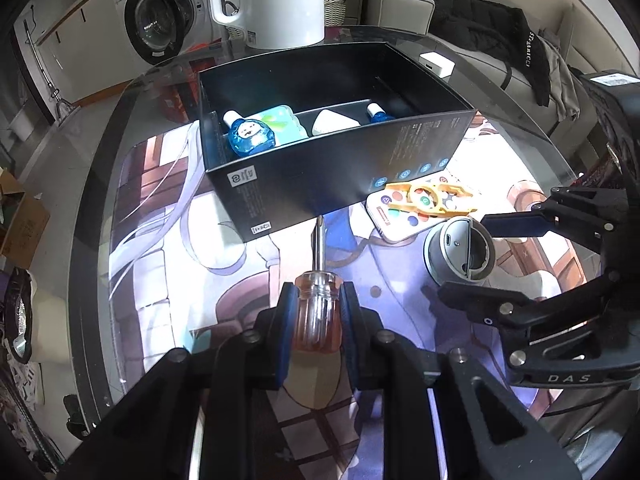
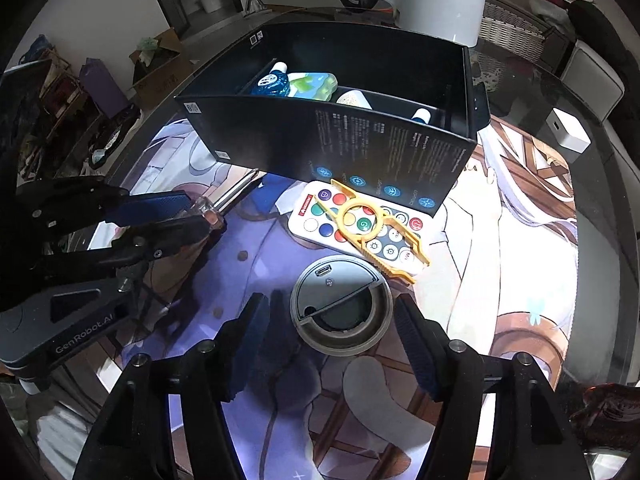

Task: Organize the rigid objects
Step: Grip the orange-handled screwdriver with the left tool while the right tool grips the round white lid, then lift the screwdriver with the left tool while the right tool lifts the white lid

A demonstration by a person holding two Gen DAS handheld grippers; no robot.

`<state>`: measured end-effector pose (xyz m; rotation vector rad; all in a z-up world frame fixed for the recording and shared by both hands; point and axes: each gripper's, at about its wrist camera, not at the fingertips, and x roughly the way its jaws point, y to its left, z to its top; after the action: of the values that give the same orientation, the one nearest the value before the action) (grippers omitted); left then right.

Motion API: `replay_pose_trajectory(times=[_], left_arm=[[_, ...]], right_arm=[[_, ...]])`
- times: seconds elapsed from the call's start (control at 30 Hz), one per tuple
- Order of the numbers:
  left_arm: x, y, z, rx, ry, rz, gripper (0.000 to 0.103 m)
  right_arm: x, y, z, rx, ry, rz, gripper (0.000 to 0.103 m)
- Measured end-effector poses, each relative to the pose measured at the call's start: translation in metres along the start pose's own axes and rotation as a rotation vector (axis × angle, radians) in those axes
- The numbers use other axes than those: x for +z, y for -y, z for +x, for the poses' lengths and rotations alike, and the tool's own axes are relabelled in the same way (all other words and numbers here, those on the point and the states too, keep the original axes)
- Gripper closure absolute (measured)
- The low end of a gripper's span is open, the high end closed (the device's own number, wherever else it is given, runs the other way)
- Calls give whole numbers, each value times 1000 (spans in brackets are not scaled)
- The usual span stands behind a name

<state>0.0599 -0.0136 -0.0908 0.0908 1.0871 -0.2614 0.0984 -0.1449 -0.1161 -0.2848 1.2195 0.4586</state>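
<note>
A screwdriver (image 1: 318, 312) with a clear amber handle and a bright steel shaft is pinched at the handle between the left gripper's (image 1: 318, 320) blue pads, its tip just before the black box (image 1: 340, 176). The right gripper (image 2: 332, 340) stands spread around a grey round device (image 2: 340, 306) on the printed mat (image 2: 500, 280), pads not touching it. Only the right wrist view shows that device's flat top clearly, and the yellow plastic tool (image 2: 376, 232) lying across the remote control (image 2: 332, 220).
</note>
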Motion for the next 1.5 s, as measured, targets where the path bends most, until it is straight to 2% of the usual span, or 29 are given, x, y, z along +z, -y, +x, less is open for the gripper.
replay_pose_trajectory(times=[0.07, 0.17, 0.47, 0.73, 0.9, 1.0, 1.03, 1.1, 1.13, 1.3, 1.5], left_arm=[[-1, 2, 1, 8, -4, 8, 78], [-1, 2, 4, 10, -12, 14, 76], [1, 5, 6, 20, -21, 27, 77], [3, 8, -4, 18, 16, 35, 78], [0, 12, 10, 21, -39, 56, 77], [-2, 13, 17, 29, -58, 64, 69], [-2, 13, 17, 32, -60, 66, 57], [-2, 13, 18, 1, -72, 60, 64], [-2, 13, 17, -5, -71, 56, 78], [-2, 14, 15, -17, -76, 68, 78], [2, 15, -2, -18, -10, 75, 78]], right_arm=[[1, -2, 4, -4, -12, -2, 37], [1, -4, 6, -19, -23, -4, 53], [1, -12, 5, -30, -19, -21, 53], [0, -11, -7, -34, 16, -18, 53], [-2, -11, -5, -28, 7, -24, 53], [-2, -12, -3, -27, 5, -29, 53], [-2, -12, -3, -26, 6, -27, 53], [-1, -11, -3, -24, 7, -24, 53], [-1, -11, -2, -25, 7, -23, 53], [0, -12, -1, -30, 8, -31, 53], [0, -13, -8, -32, 30, -28, 53]])
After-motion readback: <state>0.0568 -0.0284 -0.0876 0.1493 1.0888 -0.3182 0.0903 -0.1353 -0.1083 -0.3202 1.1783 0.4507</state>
